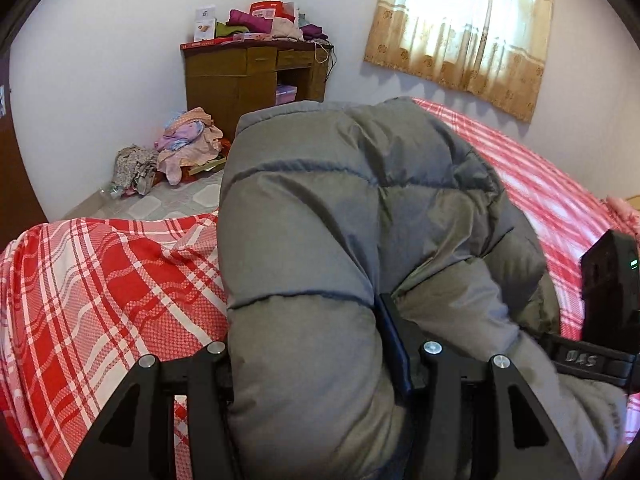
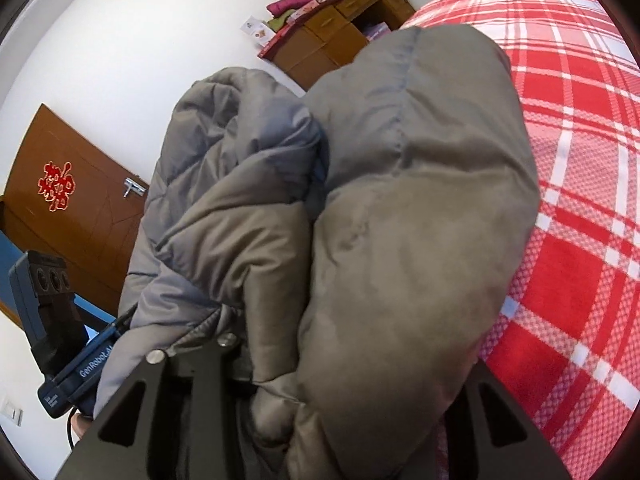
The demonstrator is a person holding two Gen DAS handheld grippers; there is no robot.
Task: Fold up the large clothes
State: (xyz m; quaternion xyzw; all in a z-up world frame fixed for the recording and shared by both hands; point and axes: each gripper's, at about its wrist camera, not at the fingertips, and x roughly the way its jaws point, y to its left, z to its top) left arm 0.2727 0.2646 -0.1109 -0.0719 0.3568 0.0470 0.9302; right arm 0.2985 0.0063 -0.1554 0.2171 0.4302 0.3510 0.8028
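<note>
Black finger frames of the left gripper (image 1: 316, 356) sit closest, clamped on a thick fold of the grey puffer jacket (image 1: 360, 216), the padding bulging up between the two fingers. Just beside it the right gripper (image 2: 352, 364) has its own bunch of the same jacket (image 2: 420, 200) packed between its fingers; the fabric covers the pads, so I cannot tell whether they still press on it. The jacket is held bunched above the red-and-white checked bedsheet (image 1: 104, 280), which spreads out to both sides. In the left wrist view the right gripper's black body shows at the right edge. Past the bed's edge a heap of loose clothes (image 1: 176, 152) lies on the tiled floor (image 1: 176, 200) by the wall. Behind it stands a brown wooden desk (image 1: 248, 80) piled with folded clothes and boxes. A curtained window (image 1: 468, 28) glows on the far wall, and a brown door (image 2: 68, 208) with a red paper decoration (image 2: 56, 186) shows in the right wrist view.
</note>
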